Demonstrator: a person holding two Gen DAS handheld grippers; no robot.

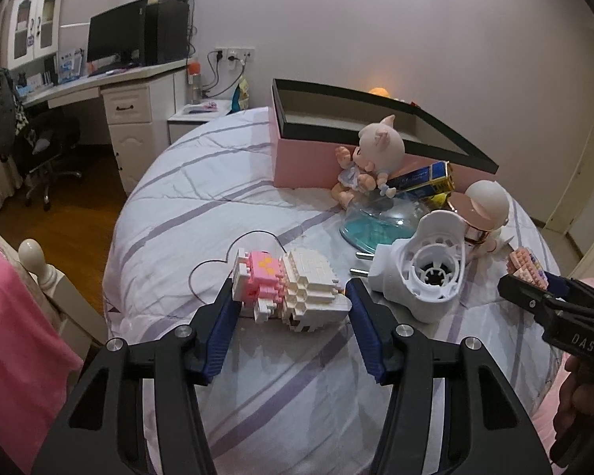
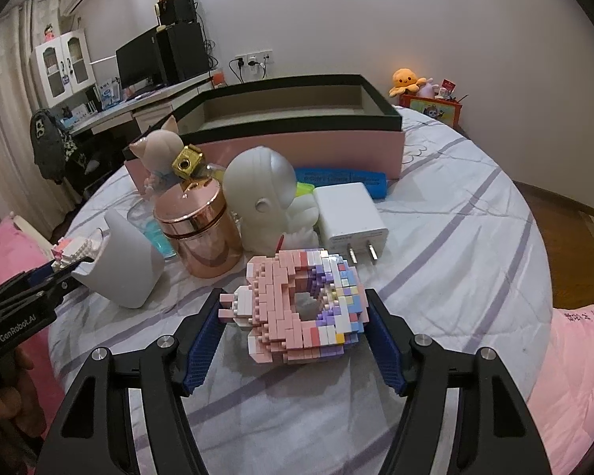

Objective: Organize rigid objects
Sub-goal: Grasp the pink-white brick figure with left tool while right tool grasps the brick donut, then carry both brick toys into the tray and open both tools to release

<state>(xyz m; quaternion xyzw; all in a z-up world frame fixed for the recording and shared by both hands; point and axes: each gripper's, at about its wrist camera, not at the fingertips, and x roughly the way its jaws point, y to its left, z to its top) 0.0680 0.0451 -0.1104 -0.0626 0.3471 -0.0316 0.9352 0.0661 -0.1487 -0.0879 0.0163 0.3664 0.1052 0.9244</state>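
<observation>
A pink and white brick figure (image 1: pixel 285 287) lies on the striped bed sheet between the open fingers of my left gripper (image 1: pixel 291 297); whether the pads touch it I cannot tell. A pink and purple brick ring (image 2: pixel 307 308) lies between the open fingers of my right gripper (image 2: pixel 295 308), which also shows in the left wrist view (image 1: pixel 534 289). An open pink box with a black rim (image 2: pixel 305 140) stands behind the pile; it also shows in the left wrist view (image 1: pixel 316 158).
Around the bricks lie a piglet doll (image 1: pixel 370 158), a white astronaut figure (image 2: pixel 263 202), a rose-gold jar (image 2: pixel 198 229), a white charger (image 2: pixel 350 217), a white plastic housing (image 1: pixel 423 273), a clear teal dish (image 1: pixel 380 223) and a blue carton (image 1: pixel 419 182). A desk (image 1: pixel 99 87) stands left.
</observation>
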